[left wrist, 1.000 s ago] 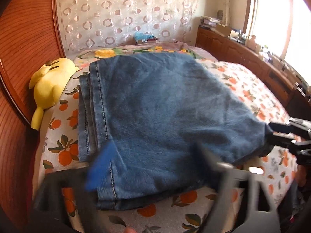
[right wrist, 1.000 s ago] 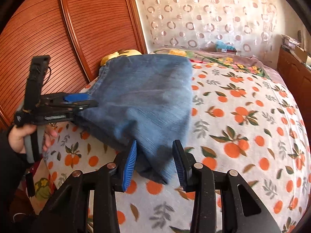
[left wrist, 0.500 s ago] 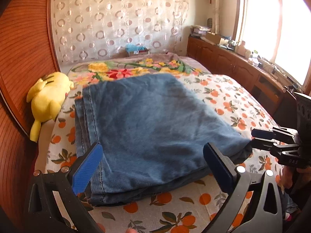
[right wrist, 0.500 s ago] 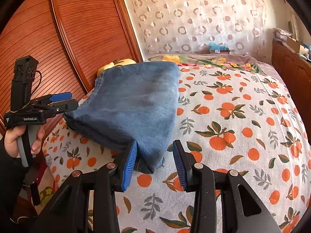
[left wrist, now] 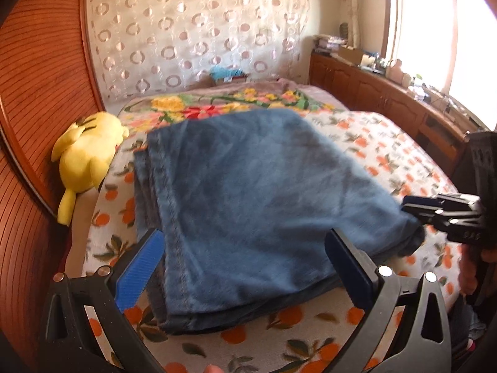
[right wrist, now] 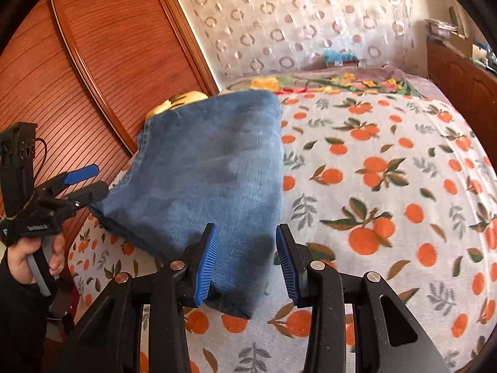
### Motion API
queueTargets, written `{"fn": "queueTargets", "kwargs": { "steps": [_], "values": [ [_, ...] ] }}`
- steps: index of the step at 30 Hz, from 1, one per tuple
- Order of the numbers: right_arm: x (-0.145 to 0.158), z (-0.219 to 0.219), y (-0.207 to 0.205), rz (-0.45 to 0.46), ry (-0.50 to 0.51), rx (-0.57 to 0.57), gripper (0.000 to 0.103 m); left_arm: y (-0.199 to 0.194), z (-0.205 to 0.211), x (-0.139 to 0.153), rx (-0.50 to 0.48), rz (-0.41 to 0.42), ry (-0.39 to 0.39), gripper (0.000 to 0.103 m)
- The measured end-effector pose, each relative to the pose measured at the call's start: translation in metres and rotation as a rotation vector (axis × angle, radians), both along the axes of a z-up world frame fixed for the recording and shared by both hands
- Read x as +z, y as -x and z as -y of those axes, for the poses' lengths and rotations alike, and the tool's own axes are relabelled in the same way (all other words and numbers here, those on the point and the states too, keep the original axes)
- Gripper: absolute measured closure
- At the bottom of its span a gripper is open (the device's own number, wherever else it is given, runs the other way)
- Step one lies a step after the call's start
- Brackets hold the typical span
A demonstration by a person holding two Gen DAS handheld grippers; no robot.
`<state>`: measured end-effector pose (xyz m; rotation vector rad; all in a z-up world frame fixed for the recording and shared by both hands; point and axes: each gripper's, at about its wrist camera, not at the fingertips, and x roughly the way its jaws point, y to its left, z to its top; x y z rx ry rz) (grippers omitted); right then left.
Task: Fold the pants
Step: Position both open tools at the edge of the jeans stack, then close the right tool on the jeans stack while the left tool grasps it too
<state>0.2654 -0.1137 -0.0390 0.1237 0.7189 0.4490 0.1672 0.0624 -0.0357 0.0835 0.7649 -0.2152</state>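
The folded pants (left wrist: 261, 205) lie as a thick blue denim block on the bed (right wrist: 388, 186), on the side nearest the ribbed wooden wall panel (right wrist: 118, 56). The bed carries a white blanket (left wrist: 388, 155) printed with oranges and green leaves. Beyond the pants, toward the head of the bed, a second cover with red and yellow flowers (left wrist: 217, 105) lies across the bed. Just beside the far corner of the pants, against the wooden panel, rests a yellow plush toy (left wrist: 87, 152). Behind the head of the bed hangs a pale curtain (left wrist: 198, 34) patterned with rings. On the far side of the bed from the pants, a low wooden cabinet (left wrist: 382, 99) runs along the wall under a bright window (left wrist: 435, 28), its top crowded with small items too blurred to name.

The left tongs (left wrist: 245, 267) hover over the near edge of the pants; they have just finished opening, and their blue pads (left wrist: 139, 267) now stand wide apart to either side of the stitched corner without pressing the cloth. In the right wrist view a hand (right wrist: 34, 258) grips their handle near the wooden panel.

The right tongs (right wrist: 247, 264) stand partly apart at the opposite near corner of the pants. The denim corner lies between the pads (right wrist: 206, 264), but a gap shows on each side, so they are not clamped on it.
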Motion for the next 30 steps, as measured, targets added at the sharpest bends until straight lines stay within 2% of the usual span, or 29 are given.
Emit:
{"fn": "queueTargets", "kwargs": {
  "steps": [8, 13, 17, 22, 23, 24, 27, 30],
  "values": [
    [-0.003, -0.005, -0.004, -0.039, 0.033, -0.023, 0.062, 0.004, -0.03, -0.025, 0.053, -0.053, -0.009, 0.0],
    [-0.009, -0.009, 0.0, -0.058, 0.05, -0.034, 0.06, 0.006, -0.038, -0.031, 0.063, -0.065, 0.0, 0.0],
    [-0.012, -0.005, -0.004, -0.084, 0.032, -0.049, 0.053, 0.006, -0.04, -0.034, 0.062, -0.064, 0.014, 0.0],
    [-0.011, -0.009, -0.003, -0.079, 0.052, -0.042, 0.053, 0.006, -0.042, -0.032, 0.066, -0.059, 0.021, 0.0],
    [-0.012, -0.009, -0.003, -0.077, 0.051, -0.036, 0.057, 0.006, -0.041, -0.029, 0.067, -0.05, 0.018, 0.0],
    [-0.012, -0.008, -0.004, -0.082, 0.028, -0.014, 0.072, 0.005, -0.041, -0.025, 0.066, -0.037, 0.016, 0.0],
    [-0.011, -0.01, -0.002, -0.074, 0.007, 0.016, 0.084, -0.004, -0.029, -0.001, 0.036, -0.002, 0.007, 0.0],
    [-0.009, -0.009, 0.0, -0.049, 0.002, 0.019, 0.088, -0.02, -0.004, 0.025, -0.017, 0.027, -0.02, 0.001]
  ]
}}
